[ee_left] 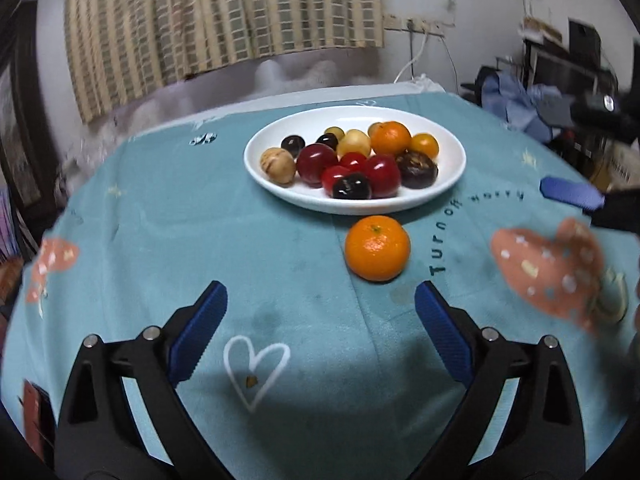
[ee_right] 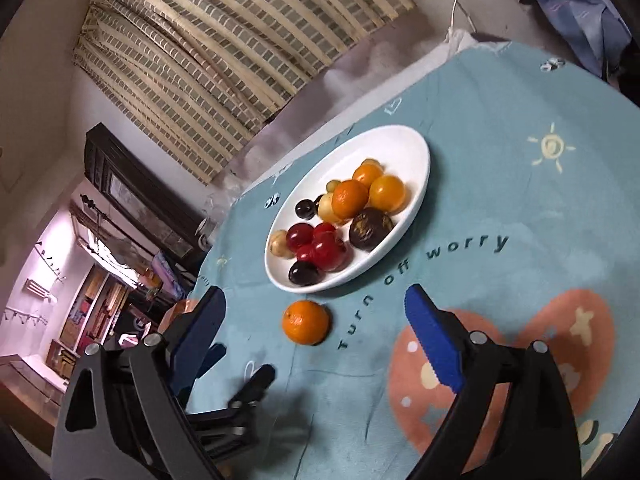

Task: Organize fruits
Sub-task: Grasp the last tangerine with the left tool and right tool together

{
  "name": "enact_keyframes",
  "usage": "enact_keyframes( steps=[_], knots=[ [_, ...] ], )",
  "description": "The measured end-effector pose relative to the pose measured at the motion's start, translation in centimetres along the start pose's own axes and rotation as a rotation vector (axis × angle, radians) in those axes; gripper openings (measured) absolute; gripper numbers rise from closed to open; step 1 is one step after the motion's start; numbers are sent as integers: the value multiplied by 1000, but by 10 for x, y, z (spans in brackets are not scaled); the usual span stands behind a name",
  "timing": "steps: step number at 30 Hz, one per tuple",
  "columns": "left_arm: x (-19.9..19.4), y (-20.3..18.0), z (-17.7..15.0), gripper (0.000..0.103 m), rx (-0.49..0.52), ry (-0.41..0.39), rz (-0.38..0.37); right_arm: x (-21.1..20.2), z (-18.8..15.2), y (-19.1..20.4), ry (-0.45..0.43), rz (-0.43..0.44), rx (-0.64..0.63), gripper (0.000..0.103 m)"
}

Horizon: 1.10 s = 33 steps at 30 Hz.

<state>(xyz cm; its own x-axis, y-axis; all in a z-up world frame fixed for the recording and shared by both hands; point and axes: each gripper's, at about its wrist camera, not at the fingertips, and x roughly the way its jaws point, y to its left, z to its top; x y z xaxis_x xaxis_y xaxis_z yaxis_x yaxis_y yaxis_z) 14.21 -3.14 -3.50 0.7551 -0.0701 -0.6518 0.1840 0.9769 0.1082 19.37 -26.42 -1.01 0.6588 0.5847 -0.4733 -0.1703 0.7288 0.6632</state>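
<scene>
One loose fruit: I see a single orange (ee_left: pixel 377 249) lying on the teal cloth of the tabletop (ee_left: pixel 200 240), just beside the near rim of the white plate (ee_left: pixel 256 160), not touching it as far as I can tell.
Plate contents: the plate holds a heap of small fruits — another orange (ee_left: pixel 391 137) at about 1 o'clock, a yellow-orange one (ee_left: pixel 424 145) beside it, red ones (ee_left: pixel 317 162) in the middle, dark glossy ones (ee_left: pixel 351 186) at 6 o'clock, a tan nut-like one (ee_left: pixel 277 165) at 9 o'clock, a dark brown one (ee_left: pixel 417 169) at 3 o'clock.
Left tongs (ee_left: pixel 320 304): I hold them spread wide, empty, above the cloth; the loose orange sits ahead at about 1 o'clock, nearer the right finger.
Right tongs (ee_right: pixel 316 312): also spread wide and empty; in their own view the loose orange (ee_right: pixel 306 322) lies between the two blue fingertips, slightly ahead.
Neighbour: the left tongs' black frame shows at 7 o'clock in the right view.
</scene>
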Motion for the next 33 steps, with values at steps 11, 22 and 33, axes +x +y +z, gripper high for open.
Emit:
enact_keyframes(
  steps=[11,22,33],
  knots=[
    [23,-1,17,97,-9,34,-53,43,-20,11,194,59,-18,87],
    [29,-13,23,97,39,34,-37,63,-15,-1,264,88,70,78],
    [46,-9,29,97,22,84,-84,106,-12,2,377,104,113,67]
  ],
)
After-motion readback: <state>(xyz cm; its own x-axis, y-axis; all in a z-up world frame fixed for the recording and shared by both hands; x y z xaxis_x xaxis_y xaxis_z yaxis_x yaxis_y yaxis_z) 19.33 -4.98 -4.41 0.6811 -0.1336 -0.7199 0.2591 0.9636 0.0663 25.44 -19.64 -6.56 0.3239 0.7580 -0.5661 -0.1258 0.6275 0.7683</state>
